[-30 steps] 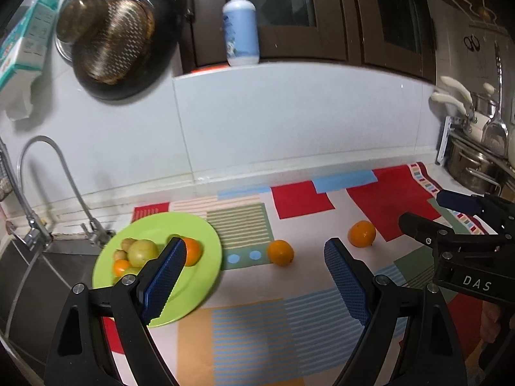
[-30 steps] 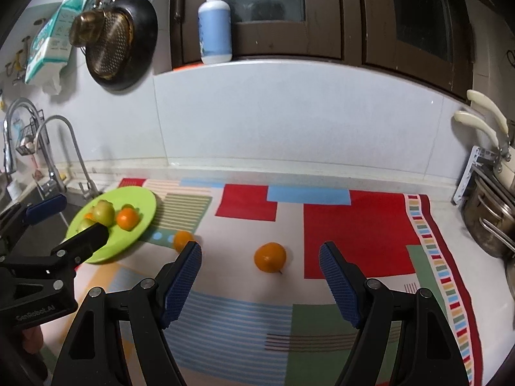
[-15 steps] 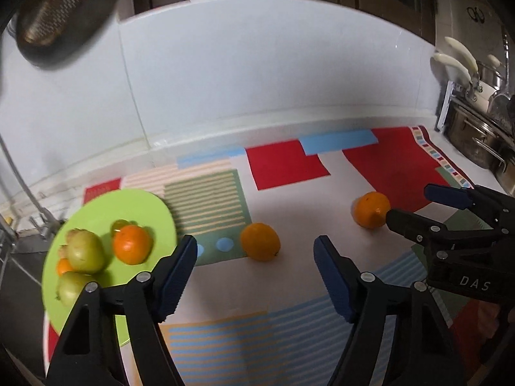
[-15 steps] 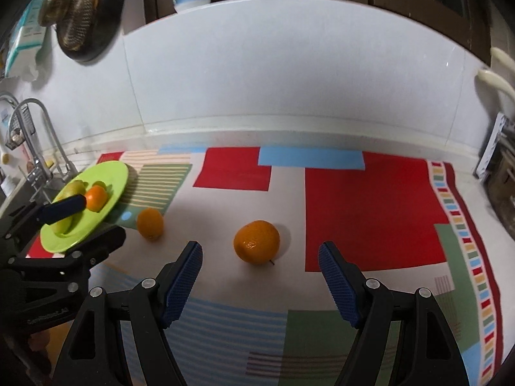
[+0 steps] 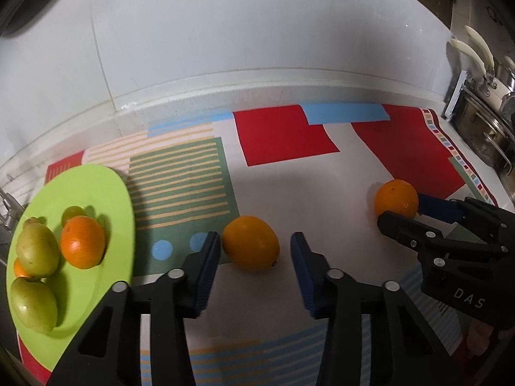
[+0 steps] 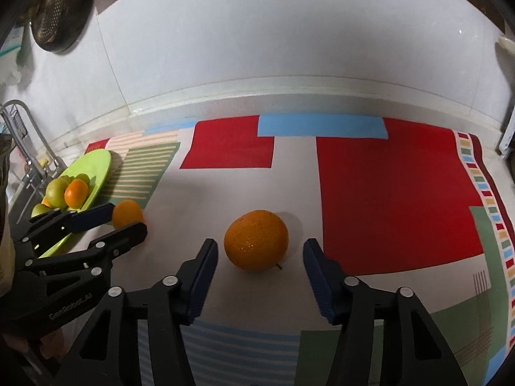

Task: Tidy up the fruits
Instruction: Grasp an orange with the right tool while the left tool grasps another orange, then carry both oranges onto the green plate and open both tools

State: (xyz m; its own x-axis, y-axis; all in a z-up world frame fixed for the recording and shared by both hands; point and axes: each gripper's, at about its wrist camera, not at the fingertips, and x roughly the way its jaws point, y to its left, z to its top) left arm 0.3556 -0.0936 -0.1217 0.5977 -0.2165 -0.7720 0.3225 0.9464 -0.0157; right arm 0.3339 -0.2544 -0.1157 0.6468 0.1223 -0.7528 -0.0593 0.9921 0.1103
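Two oranges lie loose on the patterned mat. My left gripper (image 5: 256, 247) is open, its blue pads on either side of the left orange (image 5: 250, 243), not touching it. My right gripper (image 6: 260, 254) is open around the right orange (image 6: 256, 239), also apart from it. Each gripper shows in the other's view: the right gripper (image 5: 400, 210) straddles its orange (image 5: 396, 198), the left gripper (image 6: 127, 217) straddles its orange (image 6: 127, 214). A green plate (image 5: 106, 189) at the left holds an orange (image 5: 83, 241) and several green fruits (image 5: 37, 252).
A white tiled backsplash (image 5: 225, 32) runs behind the mat. A faucet (image 6: 22, 141) and sink sit left of the plate (image 6: 99, 160). Steel pots (image 5: 482, 128) stand at the far right. A dark pan (image 6: 61, 9) hangs on the wall.
Both grippers have moved forward and down toward the mat. Each orange now lies between the open pads of its gripper. The fruits have not moved.
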